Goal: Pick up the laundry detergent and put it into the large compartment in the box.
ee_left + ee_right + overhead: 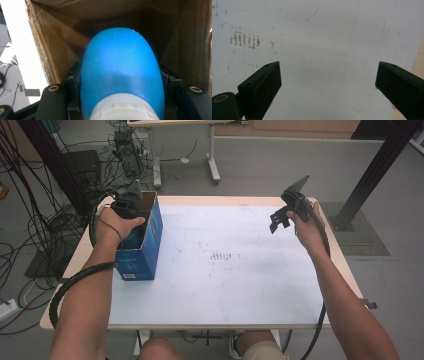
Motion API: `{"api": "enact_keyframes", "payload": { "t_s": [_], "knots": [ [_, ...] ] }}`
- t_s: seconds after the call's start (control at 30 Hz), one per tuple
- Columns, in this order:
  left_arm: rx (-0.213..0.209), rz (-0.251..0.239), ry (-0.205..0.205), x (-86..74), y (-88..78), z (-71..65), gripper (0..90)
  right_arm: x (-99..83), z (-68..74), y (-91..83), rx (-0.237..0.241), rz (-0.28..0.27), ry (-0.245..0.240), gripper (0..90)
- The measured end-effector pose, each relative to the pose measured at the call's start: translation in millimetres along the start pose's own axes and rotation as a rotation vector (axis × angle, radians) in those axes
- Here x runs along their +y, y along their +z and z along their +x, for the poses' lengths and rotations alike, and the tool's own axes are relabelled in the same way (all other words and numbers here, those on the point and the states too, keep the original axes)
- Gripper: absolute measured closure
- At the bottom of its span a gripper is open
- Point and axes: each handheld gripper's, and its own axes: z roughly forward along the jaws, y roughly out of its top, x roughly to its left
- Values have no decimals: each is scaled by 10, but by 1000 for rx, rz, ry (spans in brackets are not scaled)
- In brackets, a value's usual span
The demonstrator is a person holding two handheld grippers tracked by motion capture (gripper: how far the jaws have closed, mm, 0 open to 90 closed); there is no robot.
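A blue cardboard box [142,250] stands open-topped near the table's left edge. My left gripper [129,206] reaches down into it. In the left gripper view, my left gripper [120,83] is shut on a smooth blue bottle [120,62] with a white cap [123,110], surrounded by the box's brown inner walls [50,42]. My right gripper [278,222] hovers above the table's far right part. Its jaws stand wide open with nothing between them, and my right gripper [328,82] looks down on the white table cover [319,37].
The white-covered table [225,280] has a patch of brown marks [222,256] near its middle. Cables [30,235] lie on the floor at the left. A black post [372,175] rises at the right, and another table's legs [212,155] stand behind.
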Motion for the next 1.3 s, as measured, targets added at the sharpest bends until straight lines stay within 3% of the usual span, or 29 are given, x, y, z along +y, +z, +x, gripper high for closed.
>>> {"api": "enact_keyframes", "payload": {
  "t_s": [1.3],
  "knots": [
    [-7, 1, -10, 4, 8, 7, 335, -5, -27, -2, 1, -2, 1, 66]
  ]
}}
